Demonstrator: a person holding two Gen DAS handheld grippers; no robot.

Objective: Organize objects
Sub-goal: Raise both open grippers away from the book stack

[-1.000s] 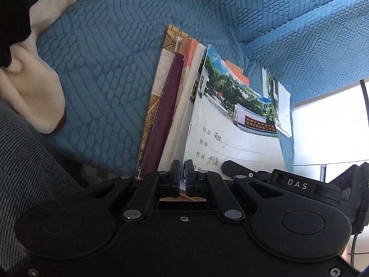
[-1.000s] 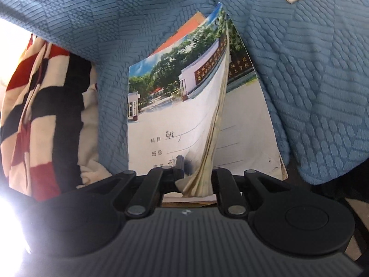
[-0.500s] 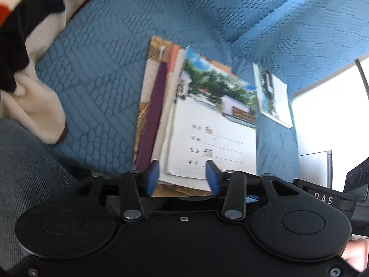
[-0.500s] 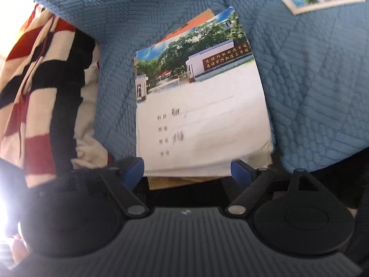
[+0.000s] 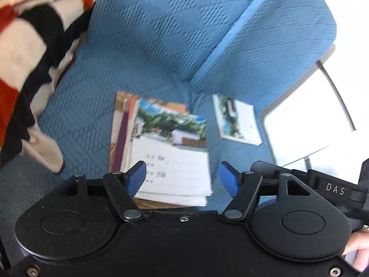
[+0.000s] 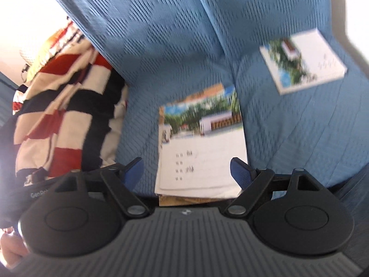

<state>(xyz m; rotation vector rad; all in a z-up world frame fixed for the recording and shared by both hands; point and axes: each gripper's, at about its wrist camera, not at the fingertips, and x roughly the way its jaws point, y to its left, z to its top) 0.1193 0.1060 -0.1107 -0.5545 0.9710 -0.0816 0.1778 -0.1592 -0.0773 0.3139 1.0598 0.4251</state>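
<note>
Blue quilted sofa [image 5: 143,53] is carrying the notebook stack [image 5: 170,161] just ahead of both tongs; left tongs [image 5: 182,176] are opening, right tongs [image 6: 186,173] gaping empty. Uneven edges are risking a slide.

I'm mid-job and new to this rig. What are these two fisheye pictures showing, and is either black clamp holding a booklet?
Each picture comes from a camera on a hand-held two-finger gripper, looking along its blue-padded fingers. The left gripper is opening; the right gripper is open. Neither holds anything. Below them, on the blue quilted sofa cover, lies a stack of photo-cover exercise booklets. One separate photo-cover booklet lies apart to the right. A red, white and black striped blanket sits to the left.
</note>
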